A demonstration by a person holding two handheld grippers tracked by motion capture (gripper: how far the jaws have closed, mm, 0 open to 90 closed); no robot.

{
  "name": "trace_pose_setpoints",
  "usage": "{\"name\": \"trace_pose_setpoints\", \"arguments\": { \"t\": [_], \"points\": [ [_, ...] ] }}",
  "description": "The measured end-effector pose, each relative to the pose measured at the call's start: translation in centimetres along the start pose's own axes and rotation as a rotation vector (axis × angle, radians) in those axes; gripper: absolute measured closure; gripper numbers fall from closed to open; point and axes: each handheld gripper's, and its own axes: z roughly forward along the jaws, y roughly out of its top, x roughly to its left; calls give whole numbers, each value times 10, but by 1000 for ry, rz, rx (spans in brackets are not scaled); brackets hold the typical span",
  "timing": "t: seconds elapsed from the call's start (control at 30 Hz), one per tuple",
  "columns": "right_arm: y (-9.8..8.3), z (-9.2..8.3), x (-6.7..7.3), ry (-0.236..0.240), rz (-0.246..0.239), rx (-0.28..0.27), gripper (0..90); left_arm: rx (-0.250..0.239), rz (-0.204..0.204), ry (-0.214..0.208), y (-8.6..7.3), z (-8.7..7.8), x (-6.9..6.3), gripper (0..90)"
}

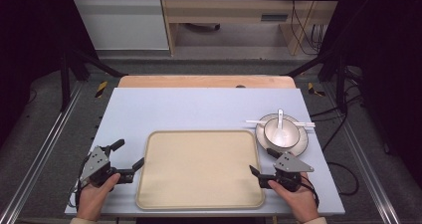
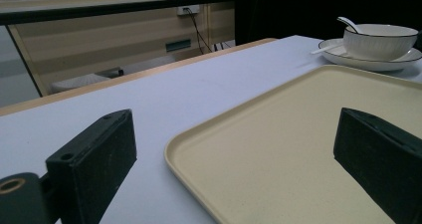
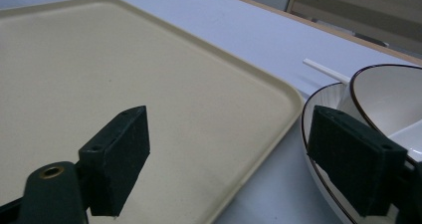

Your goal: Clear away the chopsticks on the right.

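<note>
In the high view, a beige tray is seen lying flat on the pale surface. The left tool is held at the tray's left edge and the right tool at its right edge, both released, with nothing between the jaws. A bowl with a spoon in it stands on a plate just beyond the tray's far right corner, and chopsticks are laid across the plate.

In the left gripper view, the jaws are spread wide, one over the bare surface, the other over the tray, whose rim lies between them ungripped.

In the right gripper view, one jaw hangs over the tray and the other before the plate; the bowl is untouched.

Nothing appears to be moved yet: the tray is judged empty, and the whole job is left.
</note>
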Motion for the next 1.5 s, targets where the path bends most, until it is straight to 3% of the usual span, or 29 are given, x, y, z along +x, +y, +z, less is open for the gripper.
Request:
{"name": "trace_pose_setpoints", "arguments": {
  "t": [0.2,0.27,0.3,0.33,0.4,0.43,0.53,0.57,0.6,0.67,0.73,0.77,0.87,0.9,0.93,0.97,1.1,1.2,1.5],
  "points": [
    [9,-9,12,-30,-46,76,185,16,9,2,1,-3,-1,31],
    [21,-21,13,-46,-85,101,269,16,10,5,1,-6,-2,33],
    [21,-21,13,-46,-85,101,269,16,5,6,0,-7,-2,33],
    [29,-33,6,-44,-88,107,357,17,1,5,-1,-9,-2,35],
    [32,-36,2,-45,-87,116,389,19,3,15,-1,-10,-3,36],
    [40,-46,-17,-70,-69,134,501,18,3,20,0,-10,-3,39],
    [51,-58,-60,-141,-37,143,660,10,-2,32,1,-10,-5,48],
    [52,-59,-71,-152,-28,147,700,12,1,30,1,-9,-5,49],
    [52,-59,-71,-152,-28,147,700,17,4,24,1,-8,-6,49],
    [52,-58,-105,-211,-6,168,789,22,10,18,0,-7,-7,51],
    [48,-51,-130,-242,41,199,843,21,10,17,0,-6,-8,54],
    [42,-38,-154,-268,77,234,872,23,12,17,0,-6,-8,54],
    [34,-10,-181,-297,115,282,895,26,13,20,0,-7,-8,56],
    [34,-10,-181,-297,115,282,895,26,13,20,0,-7,-8,56],
    [30,4,-195,-316,131,301,895,25,11,22,0,-7,-8,57],
    [30,4,-195,-316,131,301,895,26,11,21,0,-7,-8,57],
    [18,22,-218,-339,191,354,897,33,14,17,-1,-5,-8,57],
    [11,27,-227,-347,197,391,898,32,14,17,-1,-6,-8,58],
    [5,30,-226,-325,155,465,889,38,25,9,-1,-5,-10,65]
  ]
}}
